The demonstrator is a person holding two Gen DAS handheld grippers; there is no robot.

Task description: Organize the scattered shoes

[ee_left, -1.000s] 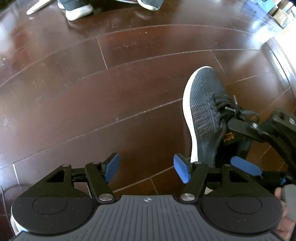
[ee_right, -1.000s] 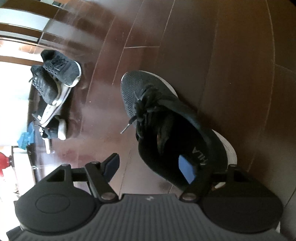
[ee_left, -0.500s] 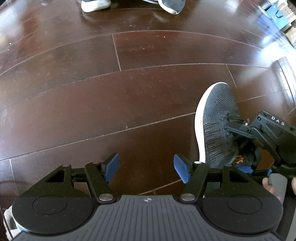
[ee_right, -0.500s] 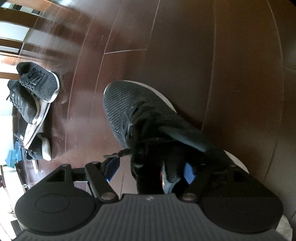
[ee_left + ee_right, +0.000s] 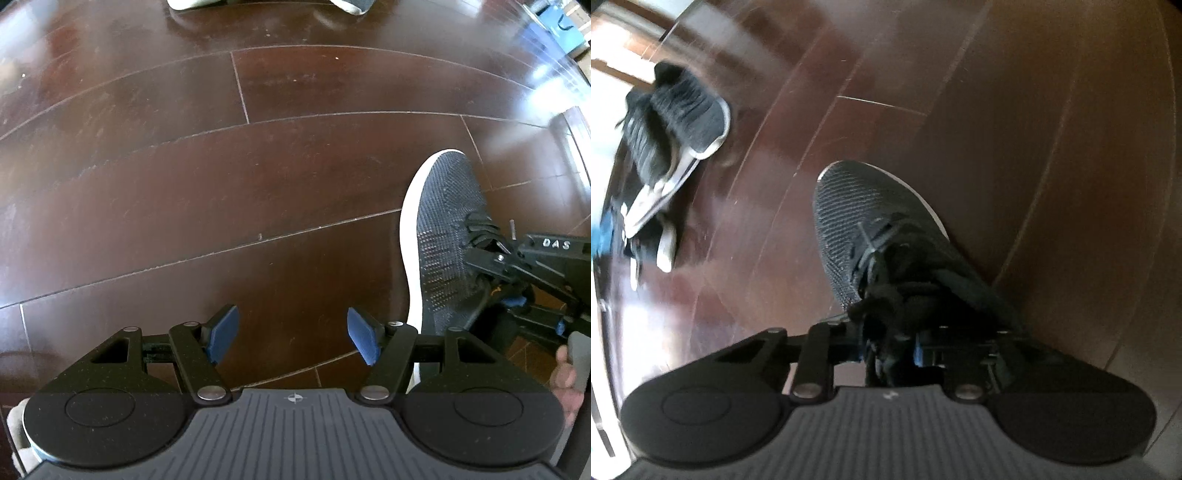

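right gripper (image 5: 890, 345) fingers now clenched on dark sneaker (image 5: 871, 229) tongue; left gripper (image 5: 293, 338) fingers released.

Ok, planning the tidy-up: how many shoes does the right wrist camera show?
5: the gripped shoe in the right claw; four bunched far left: knit shoe, dark shoe behind it, white-soled shoe, low shoe nearest. Blurred, more may hide.
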